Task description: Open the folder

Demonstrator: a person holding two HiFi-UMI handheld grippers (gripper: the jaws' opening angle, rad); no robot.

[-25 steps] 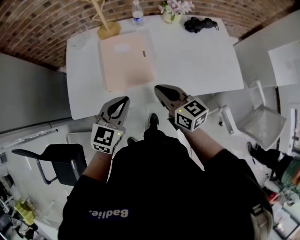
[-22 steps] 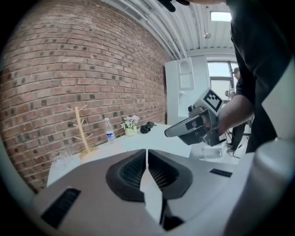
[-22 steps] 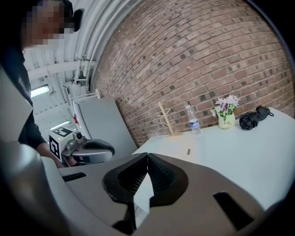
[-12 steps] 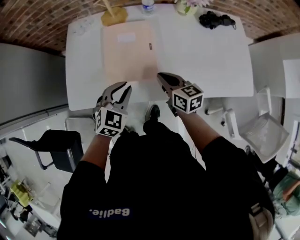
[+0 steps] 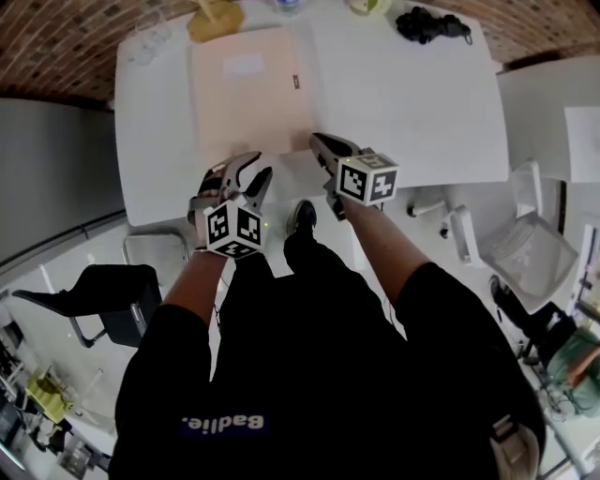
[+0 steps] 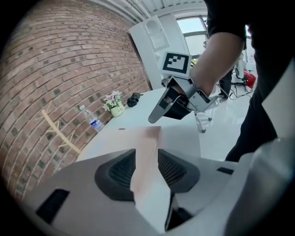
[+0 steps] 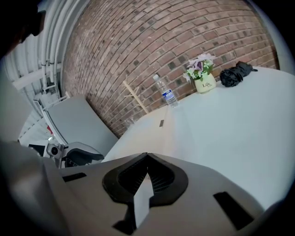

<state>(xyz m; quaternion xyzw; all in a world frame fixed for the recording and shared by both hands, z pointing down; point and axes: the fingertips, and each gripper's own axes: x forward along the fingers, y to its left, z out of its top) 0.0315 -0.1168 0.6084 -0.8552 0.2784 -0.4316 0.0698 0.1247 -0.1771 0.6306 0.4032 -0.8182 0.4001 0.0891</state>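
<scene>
A folder [image 5: 248, 103] lay on the left half of the table [image 5: 412, 112], the left gripper [image 5: 246, 169] at its near edge and the right gripper [image 5: 321, 142] at its near right corner. Along the far edge, before the brick wall [image 5: 56, 47], stood a bottle [image 7: 168, 96] behind the folder, a flower pot [image 7: 203, 79] to its right and a bundle [image 5: 431, 23] farther right. A chair [image 5: 122, 305] stood before the table's near left corner.

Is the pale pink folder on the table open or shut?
Shut. The pale pink folder lies flat on the white table, its cover down, with only the outer face showing.
</scene>
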